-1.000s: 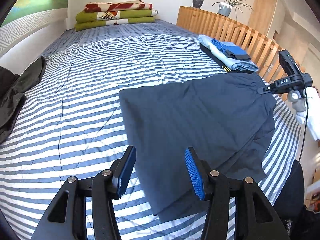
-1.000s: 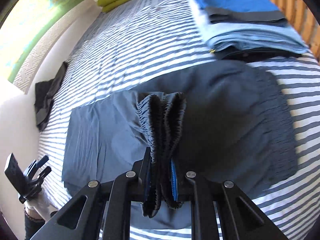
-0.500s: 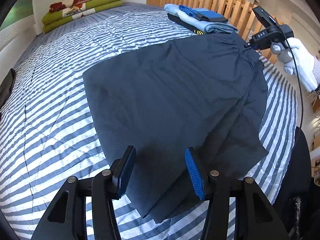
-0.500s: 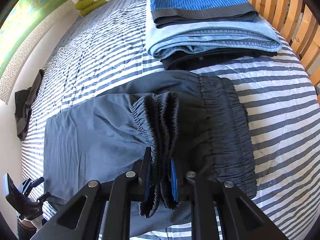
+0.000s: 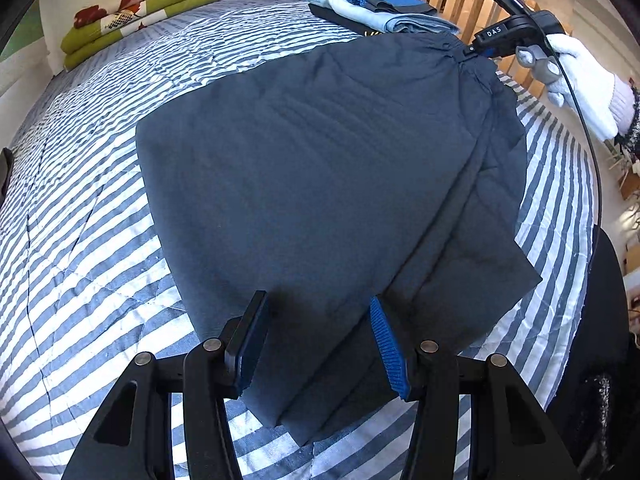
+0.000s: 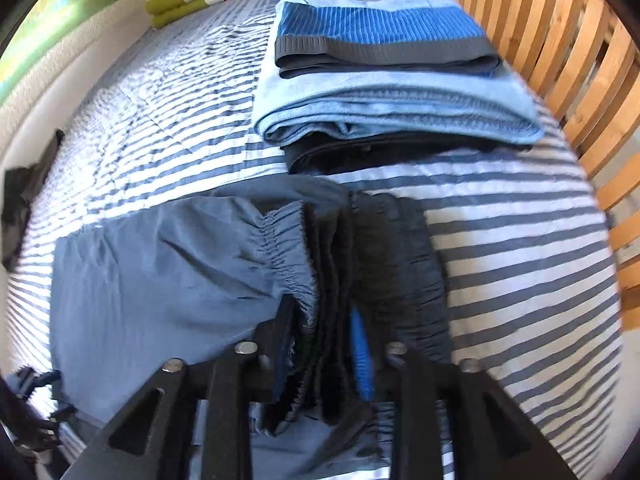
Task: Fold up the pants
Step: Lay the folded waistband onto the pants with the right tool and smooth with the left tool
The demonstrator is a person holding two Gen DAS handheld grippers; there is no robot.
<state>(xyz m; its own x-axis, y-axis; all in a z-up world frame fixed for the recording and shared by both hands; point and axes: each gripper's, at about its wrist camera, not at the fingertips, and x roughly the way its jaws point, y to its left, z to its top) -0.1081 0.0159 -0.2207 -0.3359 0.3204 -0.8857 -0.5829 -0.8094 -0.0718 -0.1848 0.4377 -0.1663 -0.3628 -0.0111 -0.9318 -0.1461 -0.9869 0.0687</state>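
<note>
Right gripper (image 6: 324,344) clamps pants (image 5: 320,168) waistband; left gripper (image 5: 320,344) gapes.

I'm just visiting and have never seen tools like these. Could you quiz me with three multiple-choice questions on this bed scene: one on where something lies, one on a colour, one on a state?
1. Where is the stack of folded clothes?
A. beside the wooden slats
B. on the floor
C. on the dark pants

2. What colour are the stripes of the bedspread?
A. red and yellow
B. blue and white
C. green and black

3. The right hand-held gripper is:
A. wide open
B. out of view
C. shut on the waistband

Answers: 1 A, the stack lies by the slats; 2 B, the stripes show plainly; 3 C, bunched elastic sits between its pads.
</note>
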